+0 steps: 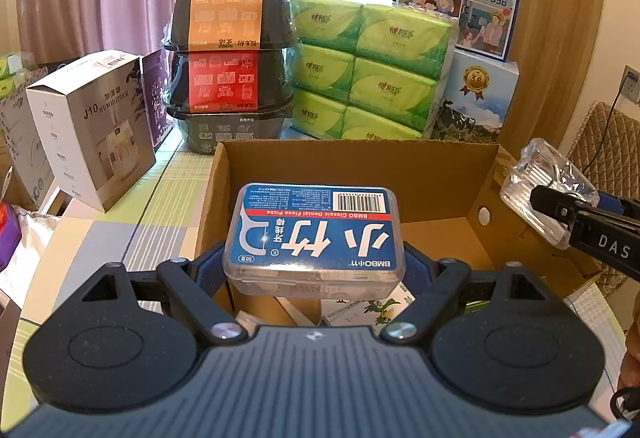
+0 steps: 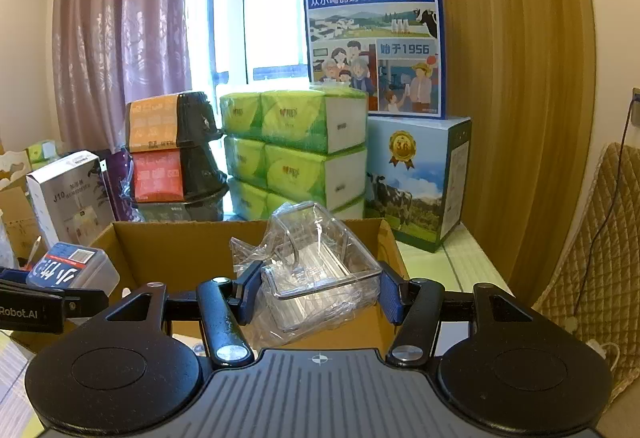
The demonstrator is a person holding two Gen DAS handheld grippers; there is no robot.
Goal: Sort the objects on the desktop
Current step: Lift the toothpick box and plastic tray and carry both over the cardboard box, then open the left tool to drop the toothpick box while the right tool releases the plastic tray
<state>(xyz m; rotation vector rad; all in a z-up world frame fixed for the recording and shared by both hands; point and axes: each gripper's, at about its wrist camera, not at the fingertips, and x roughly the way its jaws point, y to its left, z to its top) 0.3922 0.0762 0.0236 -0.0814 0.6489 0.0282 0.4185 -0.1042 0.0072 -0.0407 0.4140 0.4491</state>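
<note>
The left tool (image 1: pixel 314 270) grips one dental floss box (image 1: pixel 314 234); the right tool (image 2: pixel 316 296) grips one clear plastic case (image 2: pixel 320 270). Both hang over one open cardboard box (image 1: pixel 360 162). Behind stand three stacked bowls (image 1: pixel 230 70) and six green tissue packs (image 1: pixel 368 74).

Two claws: left claw (image 1: pixel 314 270), right claw (image 2: pixel 316 294). One floss box (image 1: pixel 316 234). One clear plastic case (image 2: pixel 320 266). One cardboard box (image 1: pixel 360 166). Three stacked bowls (image 1: pixel 230 70). Two milk cartons (image 2: pixel 376 34).

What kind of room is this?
Probably a home room, used for storage: pink curtains at a window, stacked tissue packs, milk cartons, and a cardboard box on a checked tablecloth.
</note>
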